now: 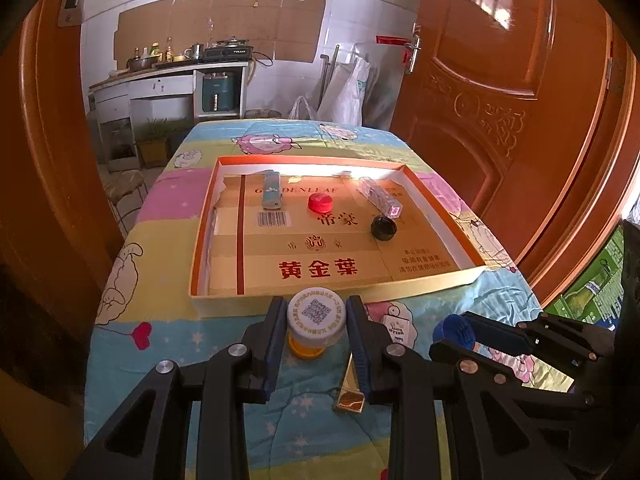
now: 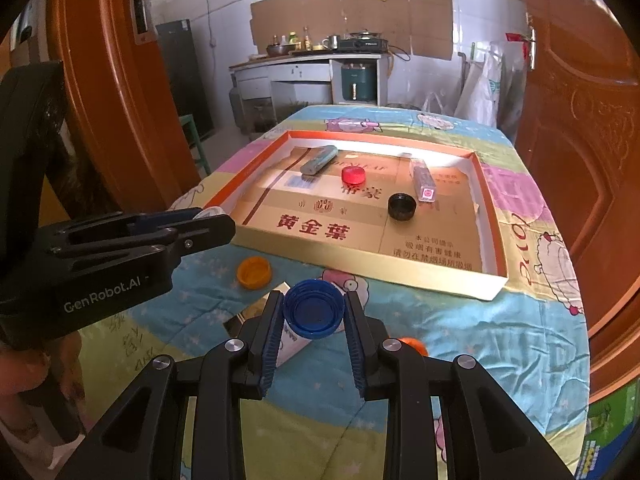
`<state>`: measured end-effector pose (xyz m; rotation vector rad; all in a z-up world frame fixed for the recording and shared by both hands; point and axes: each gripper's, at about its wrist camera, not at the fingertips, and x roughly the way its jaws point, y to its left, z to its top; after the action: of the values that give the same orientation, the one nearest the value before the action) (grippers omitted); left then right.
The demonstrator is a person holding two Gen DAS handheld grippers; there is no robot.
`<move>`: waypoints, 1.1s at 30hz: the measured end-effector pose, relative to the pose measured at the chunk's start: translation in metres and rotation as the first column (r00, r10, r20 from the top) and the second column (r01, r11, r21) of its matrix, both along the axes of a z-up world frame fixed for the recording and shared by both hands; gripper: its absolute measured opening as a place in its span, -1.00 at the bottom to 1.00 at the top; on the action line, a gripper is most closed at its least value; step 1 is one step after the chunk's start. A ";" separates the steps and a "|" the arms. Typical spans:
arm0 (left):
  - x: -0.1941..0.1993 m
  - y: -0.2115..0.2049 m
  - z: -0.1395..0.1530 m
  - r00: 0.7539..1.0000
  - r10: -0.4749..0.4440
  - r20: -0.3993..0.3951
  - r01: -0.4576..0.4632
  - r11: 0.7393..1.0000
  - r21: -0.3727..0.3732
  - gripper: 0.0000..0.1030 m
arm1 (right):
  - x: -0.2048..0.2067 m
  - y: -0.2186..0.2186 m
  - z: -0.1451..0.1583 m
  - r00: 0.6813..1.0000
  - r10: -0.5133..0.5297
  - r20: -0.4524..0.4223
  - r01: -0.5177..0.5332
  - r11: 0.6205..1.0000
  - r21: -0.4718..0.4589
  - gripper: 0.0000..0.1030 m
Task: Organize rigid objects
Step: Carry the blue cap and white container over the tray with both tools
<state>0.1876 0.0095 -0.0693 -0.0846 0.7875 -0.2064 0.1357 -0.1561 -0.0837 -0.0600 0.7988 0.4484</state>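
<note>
Two grabs done, so I'm mid-carry: left gripper [image 1: 316,320] pinches a white cap [image 1: 316,314] (orange one under it on the cloth, I think), right gripper [image 2: 314,312] pinches a blue cap [image 2: 314,314]. Next I'd guess: over the tray's [image 1: 336,290] near wall, then spread the fingers.

White tiled wall [image 1: 360,20] behind kitchen counter [image 1: 168,74]; cardboard sheets [image 1: 224,20] above it; orange wooden door [image 1: 500,100] to its right.

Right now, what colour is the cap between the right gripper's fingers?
Blue. The cap shows best in the right wrist view, held in the right gripper.
</note>
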 end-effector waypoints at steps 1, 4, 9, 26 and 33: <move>0.002 0.000 0.000 1.000 0.002 0.000 -0.002 1.000 -0.002 -0.40 | 0.002 0.000 0.000 1.000 0.000 0.000 0.000 1.000 0.002 -0.40; 0.005 0.002 0.000 1.000 0.007 0.000 -0.007 1.000 -0.002 -0.40 | 0.006 0.001 0.000 1.000 0.001 0.001 -0.001 1.000 0.006 -0.40; 0.014 0.003 -0.001 1.000 0.014 -0.003 -0.014 1.000 0.000 -0.40 | 0.014 0.004 -0.002 1.000 0.007 -0.003 -0.007 1.000 0.008 -0.40; 0.046 0.008 -0.006 0.999 0.044 -0.018 -0.043 0.999 0.016 -0.40 | 0.049 0.012 0.000 0.999 0.035 0.001 -0.035 0.999 0.026 -0.40; 0.061 0.011 -0.010 0.998 0.057 -0.025 -0.057 0.998 0.024 -0.40 | 0.066 0.016 -0.001 0.999 0.045 -0.003 -0.045 0.998 0.031 -0.40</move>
<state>0.2481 0.0204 -0.0792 -0.0880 0.8114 -0.1423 0.2020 -0.1405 -0.0847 -0.0489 0.7951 0.5038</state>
